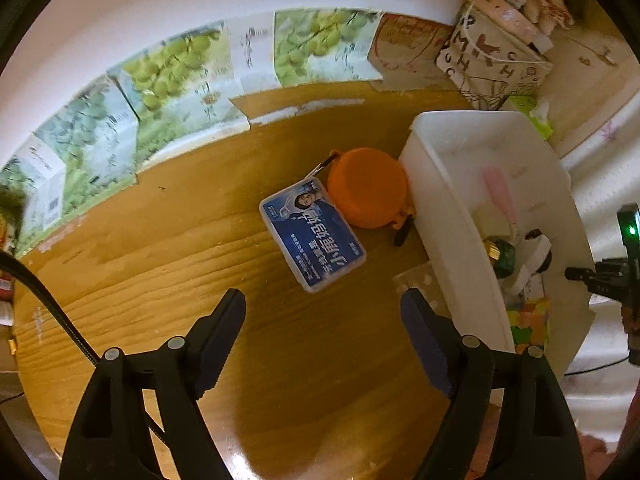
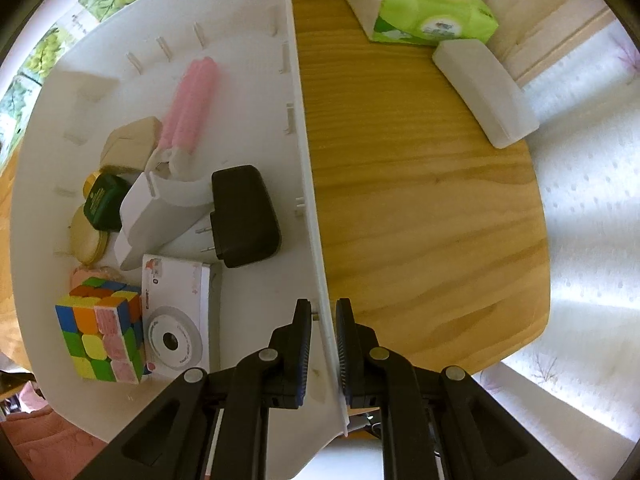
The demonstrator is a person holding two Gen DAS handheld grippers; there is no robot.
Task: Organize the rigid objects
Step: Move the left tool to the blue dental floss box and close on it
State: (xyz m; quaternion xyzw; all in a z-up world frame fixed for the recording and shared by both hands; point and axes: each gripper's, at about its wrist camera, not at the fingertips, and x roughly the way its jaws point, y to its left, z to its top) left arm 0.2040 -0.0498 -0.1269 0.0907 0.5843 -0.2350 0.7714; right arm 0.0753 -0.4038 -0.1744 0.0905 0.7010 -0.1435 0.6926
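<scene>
Both tongs point down at the wooden table [image 1: 160, 280]. Left gripper [image 1: 323, 316] hangs with its jaws spread wide and nothing between them, only bare wood below. Just ahead of its tips lies a blue card case [image 1: 313, 236], flat and turned at an angle. Beyond the case, touching its far corner, sits an orange round case [image 1: 368, 188], which rests right against the outer wall of the white bin [image 1: 432, 184]. That bin stands off to the right of the left tongs.

Right gripper [image 2: 323, 312] is closed on the bin's near side wall, one finger inside the bin and one outside, the thin wall pinched between the pads. To the left of these tongs, inside the bin, things are piled: a puzzle cube [image 2: 100, 336] closest, a white boxed item [image 2: 178, 320] beside it, a black charger [image 2: 244, 216] further ahead, a dark green jar [image 2: 103, 204], and a pink tool [image 2: 192, 100] beyond. To the right, well ahead on the table, lie a white oblong case [image 2: 484, 88] and a green tissue pack [image 2: 420, 4].
</scene>
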